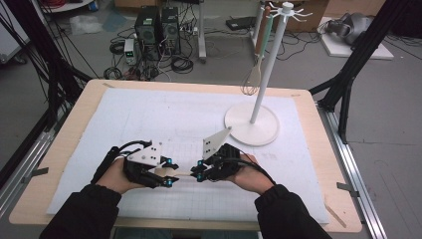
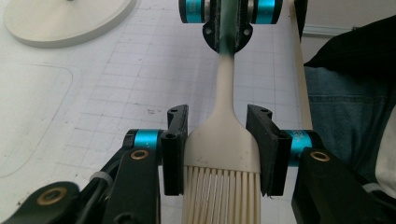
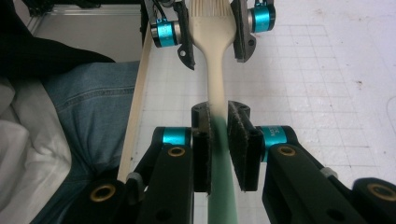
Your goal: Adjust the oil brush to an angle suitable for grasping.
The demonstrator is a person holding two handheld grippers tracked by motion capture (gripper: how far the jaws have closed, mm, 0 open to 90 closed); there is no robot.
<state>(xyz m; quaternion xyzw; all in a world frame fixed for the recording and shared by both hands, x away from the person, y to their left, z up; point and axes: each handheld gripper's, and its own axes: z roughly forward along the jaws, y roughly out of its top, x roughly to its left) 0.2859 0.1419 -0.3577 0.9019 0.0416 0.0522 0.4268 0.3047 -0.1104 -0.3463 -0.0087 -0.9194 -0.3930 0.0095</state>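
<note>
A basting brush [image 1: 184, 174] with a cream head, cream bristles and a green handle hangs level just above the mat, between both grippers near the table's front edge. My left gripper [image 1: 169, 173] is shut on the wide cream head [image 2: 222, 140], one pad against each side just above the bristles. My right gripper [image 1: 198, 171] faces it and is shut on the green handle [image 3: 219, 177]. In the left gripper view the right gripper [image 2: 227, 28] clamps the handle's far end. The right gripper view looks along the cream neck [image 3: 215, 70] to the left gripper [image 3: 215, 58].
A white rack [image 1: 251, 124] with a round base and a tall pole stands at the back right of the gridded mat [image 1: 149, 119]. A whisk [image 1: 253, 77] and other utensils hang from it. The table's front edge [image 3: 135, 112] and the person's lap lie close behind the grippers.
</note>
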